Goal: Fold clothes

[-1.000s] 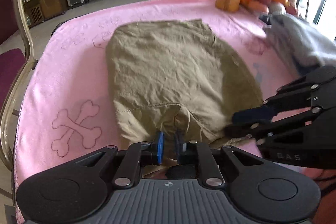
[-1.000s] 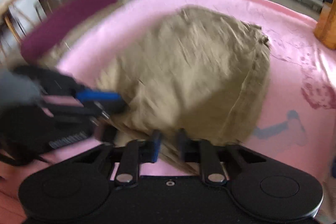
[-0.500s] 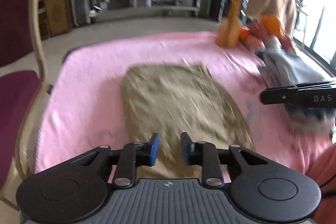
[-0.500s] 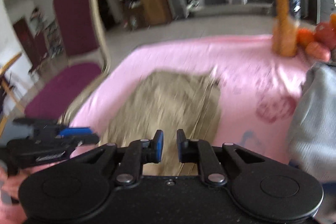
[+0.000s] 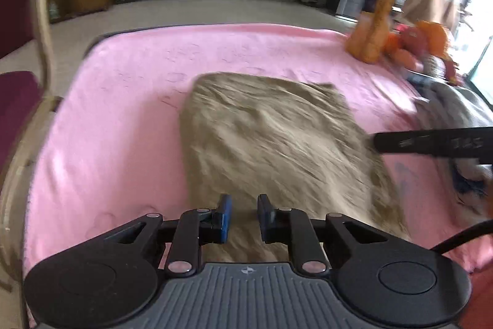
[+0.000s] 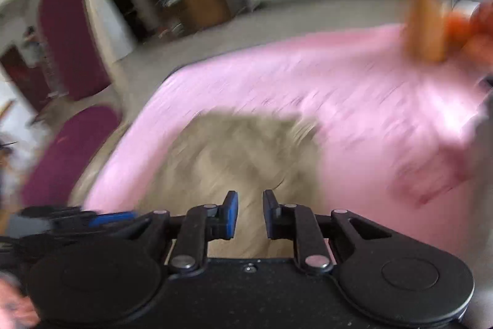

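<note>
The khaki garment [image 5: 271, 144] lies flat on the pink blanket [image 5: 117, 119], its long axis running straight away from both grippers. The left gripper [image 5: 243, 215] and right gripper [image 6: 249, 213] hang over its near edge — jaws parted, holding nothing — and neither is clearly nearer.

I hold my left gripper [image 5: 243, 213] and my right gripper [image 6: 249, 213] level and side by side, both with fingers parted and nothing between them.
</note>
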A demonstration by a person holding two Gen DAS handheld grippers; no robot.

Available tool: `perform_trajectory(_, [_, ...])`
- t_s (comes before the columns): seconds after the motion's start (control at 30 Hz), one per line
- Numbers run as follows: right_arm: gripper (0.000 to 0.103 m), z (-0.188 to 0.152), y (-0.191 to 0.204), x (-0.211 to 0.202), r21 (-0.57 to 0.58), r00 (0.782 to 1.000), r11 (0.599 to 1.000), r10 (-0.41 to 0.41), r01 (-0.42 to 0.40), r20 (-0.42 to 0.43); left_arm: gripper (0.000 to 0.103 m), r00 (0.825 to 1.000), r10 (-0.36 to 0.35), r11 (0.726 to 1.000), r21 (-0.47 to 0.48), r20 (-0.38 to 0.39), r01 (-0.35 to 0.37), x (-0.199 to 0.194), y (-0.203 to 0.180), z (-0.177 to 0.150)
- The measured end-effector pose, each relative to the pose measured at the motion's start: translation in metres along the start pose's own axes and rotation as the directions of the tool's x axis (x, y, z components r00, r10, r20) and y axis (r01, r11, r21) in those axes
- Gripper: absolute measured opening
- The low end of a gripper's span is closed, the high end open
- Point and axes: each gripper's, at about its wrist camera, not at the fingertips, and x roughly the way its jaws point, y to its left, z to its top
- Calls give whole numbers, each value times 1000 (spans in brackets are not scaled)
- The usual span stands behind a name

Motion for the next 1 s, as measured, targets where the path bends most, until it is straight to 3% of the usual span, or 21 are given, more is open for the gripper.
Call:
perform_trajectory(0.13, [19, -5, -4, 28, 52, 990, 993, 113, -108, -89, 15, 1000, 9, 997, 83, -22, -7, 4, -14, -7])
perform_trajectory(0.2, [19, -10, -5, 46, 92, 980, 989, 130, -118, -148, 15, 999, 26, 995, 100, -22, -23, 6, -17, -10])
perform_trajectory(0.27, [10, -14, -13, 59, 96, 976, 994, 62, -43, -207, 15, 999, 42, 992, 117, -21, -39, 8, -20, -13])
perform_trajectory(0.3, [0, -15, -17, 63, 90, 973, 996, 21, 0, -229, 15, 999, 50, 991, 125, -21, -47, 9, -22, -14])
perform_trajectory(0.47, [0, -17, -35, 37, 86, 949, 967, -213, 238, -233, 15, 996, 84, 984, 160, -15, -81, 11, -27, -20])
perform_trajectory(0.5, [0, -19, -39, 31, 85, 931, 948, -280, 307, -234, 15, 996, 85, 984, 159, -14, -82, 10, -26, -20])
perform_trajectory(0.57, [8, -22, -43, 20, 35, 863, 880, -456, 474, -215, 15, 997, 80, 985, 152, -13, -77, 6, -23, -19])
perform_trajectory(0.6, [8, -23, -47, 14, 51, 853, 864, -483, 501, -196, 15, 997, 72, 987, 145, -3, -71, 2, -21, -17])
perform_trajectory(0.77, [10, -10, -64, -14, 244, 913, 885, -407, 396, -6, 18, 993, 51, 993, 97, 105, -61, -17, -12, 7])
perform_trajectory(0.9, [11, 14, -74, 6, 309, 968, 927, -243, 214, 58, 19, 989, 109, 989, 93, 98, -118, 8, -5, 31])
perform_trajectory(1.0, [13, 28, -79, 28, 340, 993, 939, -86, 53, 83, 17, 991, 115, 991, 66, 66, -120, 34, 3, 43])
